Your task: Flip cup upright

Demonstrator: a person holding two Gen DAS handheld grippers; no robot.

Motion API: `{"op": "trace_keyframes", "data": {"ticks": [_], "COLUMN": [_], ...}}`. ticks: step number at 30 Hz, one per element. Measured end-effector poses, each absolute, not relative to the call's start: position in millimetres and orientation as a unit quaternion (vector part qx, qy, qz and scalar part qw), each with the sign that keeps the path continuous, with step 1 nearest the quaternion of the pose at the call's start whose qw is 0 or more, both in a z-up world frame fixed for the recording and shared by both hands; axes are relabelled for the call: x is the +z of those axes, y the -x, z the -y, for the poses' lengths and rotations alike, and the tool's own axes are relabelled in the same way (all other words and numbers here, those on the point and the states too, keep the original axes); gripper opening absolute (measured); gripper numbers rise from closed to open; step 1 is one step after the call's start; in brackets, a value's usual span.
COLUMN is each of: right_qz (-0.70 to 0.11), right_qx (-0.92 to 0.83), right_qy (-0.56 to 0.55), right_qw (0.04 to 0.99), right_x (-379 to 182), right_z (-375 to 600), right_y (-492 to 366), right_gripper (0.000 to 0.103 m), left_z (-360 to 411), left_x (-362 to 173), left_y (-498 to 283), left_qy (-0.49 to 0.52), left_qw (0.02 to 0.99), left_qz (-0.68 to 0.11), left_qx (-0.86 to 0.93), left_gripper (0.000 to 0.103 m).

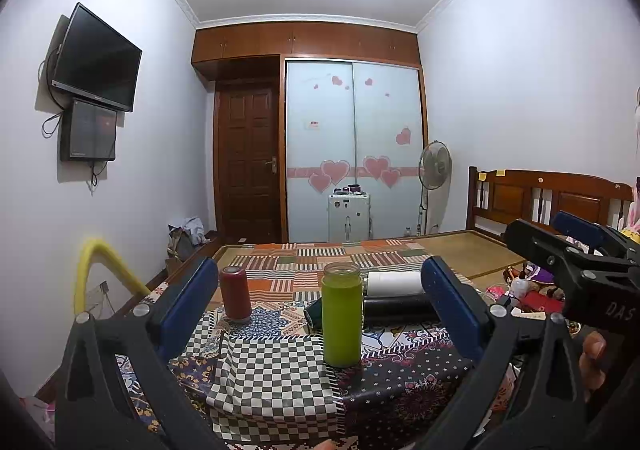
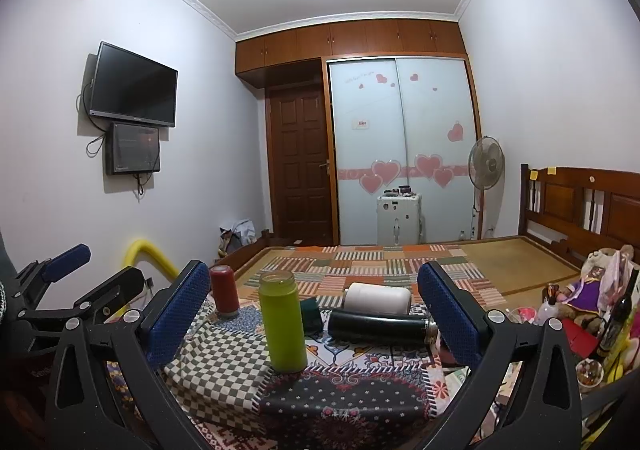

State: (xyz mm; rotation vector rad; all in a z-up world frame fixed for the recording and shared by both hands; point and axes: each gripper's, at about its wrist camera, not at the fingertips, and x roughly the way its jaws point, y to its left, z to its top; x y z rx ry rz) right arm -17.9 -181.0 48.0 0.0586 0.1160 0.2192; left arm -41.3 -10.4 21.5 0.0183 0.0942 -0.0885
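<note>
A lime-green cup (image 1: pixel 342 316) (image 2: pixel 282 320) stands upright with its open mouth up on the patterned cloth (image 1: pixel 280 378). A red cup (image 1: pixel 236 294) (image 2: pixel 225 291) stands mouth down at the back left. A black flask (image 1: pixel 394 310) (image 2: pixel 380 326) and a white cup (image 1: pixel 394 283) (image 2: pixel 378 298) lie on their sides behind the green one. A small dark green cup (image 2: pixel 311 314) lies beside the flask. My left gripper (image 1: pixel 324 310) and right gripper (image 2: pixel 314 310) are both open and empty, held short of the cups.
The cloth covers a small table in front of a bed (image 2: pixel 400 262) with a patchwork cover. Toys and bottles (image 2: pixel 600 302) are piled at the right. A yellow padded rail (image 1: pixel 100 266) stands at the left. The right gripper shows in the left wrist view (image 1: pixel 568 250).
</note>
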Motion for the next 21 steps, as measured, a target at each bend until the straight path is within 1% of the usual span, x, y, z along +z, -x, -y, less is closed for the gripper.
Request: {"op": "trace_keyframes", "data": {"ticks": [21], "right_qz": [-0.053], "right_qx": [0.108], "right_qy": [-0.030], "right_qw": [0.992], "right_x": [51.5], "right_z": [180.0], "right_y": [18.6], "right_gripper": [0.103], "left_z": [11.7], "left_x": [18.8], "left_y": [36.6], "left_qy": [-0.006], "left_qw": [0.997], "left_qz": [-0.055], "left_qx": [-0.049], "left_gripper": [0.103]}}
